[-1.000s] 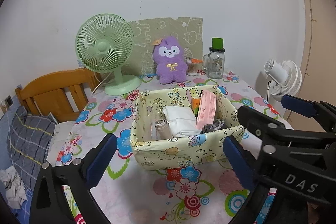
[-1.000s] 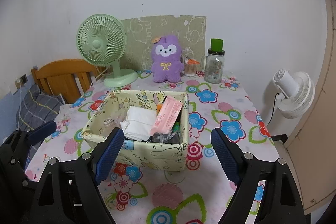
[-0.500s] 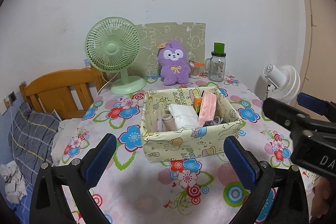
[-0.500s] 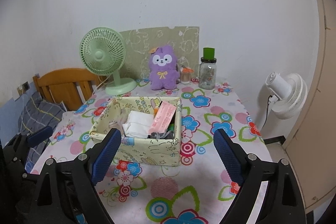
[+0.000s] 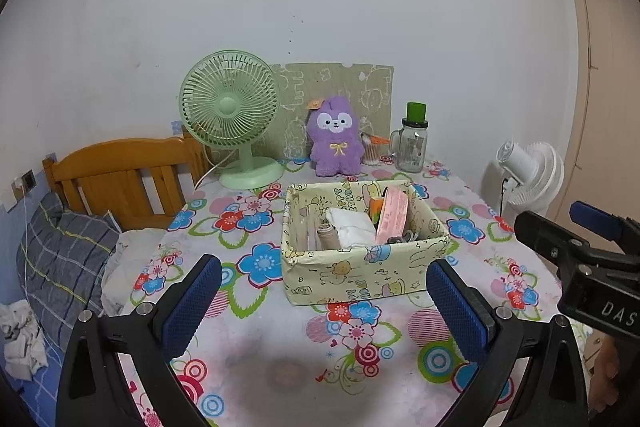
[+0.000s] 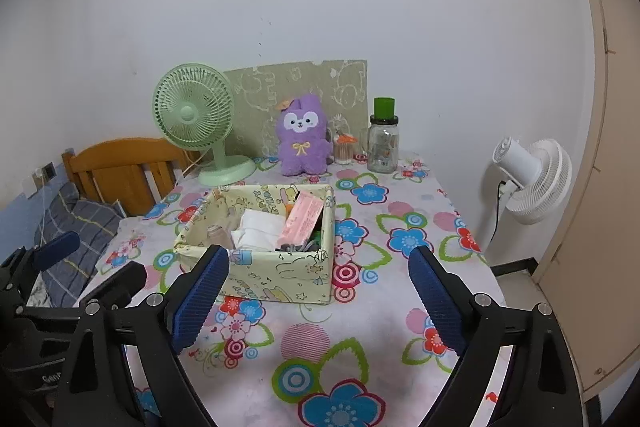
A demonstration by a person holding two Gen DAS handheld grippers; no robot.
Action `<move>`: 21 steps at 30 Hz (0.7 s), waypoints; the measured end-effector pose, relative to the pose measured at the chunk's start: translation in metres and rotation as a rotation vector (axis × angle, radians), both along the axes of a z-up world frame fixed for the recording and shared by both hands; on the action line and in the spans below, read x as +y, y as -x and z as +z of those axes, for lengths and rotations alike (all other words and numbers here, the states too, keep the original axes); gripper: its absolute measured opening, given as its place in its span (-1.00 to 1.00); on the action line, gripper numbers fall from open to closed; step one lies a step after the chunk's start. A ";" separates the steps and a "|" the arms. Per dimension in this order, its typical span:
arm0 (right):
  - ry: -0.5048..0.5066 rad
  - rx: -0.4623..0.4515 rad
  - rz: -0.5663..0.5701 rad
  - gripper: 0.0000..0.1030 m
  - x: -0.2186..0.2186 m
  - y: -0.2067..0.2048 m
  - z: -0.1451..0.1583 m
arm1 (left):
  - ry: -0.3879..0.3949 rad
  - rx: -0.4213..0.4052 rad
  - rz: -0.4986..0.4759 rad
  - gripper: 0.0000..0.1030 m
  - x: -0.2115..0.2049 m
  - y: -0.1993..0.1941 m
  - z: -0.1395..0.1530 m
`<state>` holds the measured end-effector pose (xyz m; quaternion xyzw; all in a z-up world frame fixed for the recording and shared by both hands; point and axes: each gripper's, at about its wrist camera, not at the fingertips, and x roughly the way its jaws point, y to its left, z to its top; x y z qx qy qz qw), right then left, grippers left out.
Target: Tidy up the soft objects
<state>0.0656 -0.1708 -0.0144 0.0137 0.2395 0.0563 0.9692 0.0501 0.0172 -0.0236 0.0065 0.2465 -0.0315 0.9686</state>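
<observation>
Hovering above the near edge of the flowered tablecloth (image 5: 288, 367), left gripper (image 5: 322, 301) with jaws spread wide and nothing between the blue pads; right gripper (image 6: 318, 293) likewise released, jaws just widened further, empty. Beyond both sets of fingertips and apart from them, sitting mid-table: pale yellow cartoon-print fabric box (image 5: 352, 275), seen ahead between the left jaws and ahead, toward the left pad, in the right wrist view. Packed inside the box: folded white cloth (image 5: 348, 227), pink flat packet (image 5: 392, 215) leaning upright, something orange (image 5: 376, 207) behind it, a beige roll (image 5: 328, 237) at the left, grey cord-like bits (image 6: 294, 247) at the front; the rest too small to tell. Farther back, upright against a green printed board (image 5: 376, 95) by the white wall: purple plush toy (image 5: 336, 139), well clear of either gripper. Beside it, green desk fan (image 5: 230, 107) to the left, small cup (image 6: 345, 149) and glass jar with green lid (image 5: 414, 143) to the right. Off the table: wooden headboard (image 5: 120, 179) and plaid bedding (image 5: 64, 259) at left, white floor fan (image 6: 532, 179) and beige door (image 6: 600, 187) at right.
</observation>
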 end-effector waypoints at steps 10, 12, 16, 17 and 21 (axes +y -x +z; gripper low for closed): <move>0.010 -0.049 -0.018 0.95 -0.002 0.025 0.003 | 0.026 -0.003 0.006 0.99 0.003 0.014 0.000; 0.011 -0.054 -0.023 0.96 -0.003 0.027 0.003 | 0.026 -0.009 0.010 0.99 0.005 0.017 0.001; 0.003 -0.053 -0.036 0.96 -0.006 0.029 0.002 | 0.032 -0.015 0.024 0.99 0.008 0.021 0.002; 0.001 -0.053 -0.037 0.96 -0.006 0.030 0.002 | 0.030 -0.019 0.024 0.99 0.007 0.021 0.002; -0.010 -0.050 -0.043 0.96 -0.008 0.033 0.000 | 0.015 -0.033 -0.003 0.99 0.002 0.025 0.002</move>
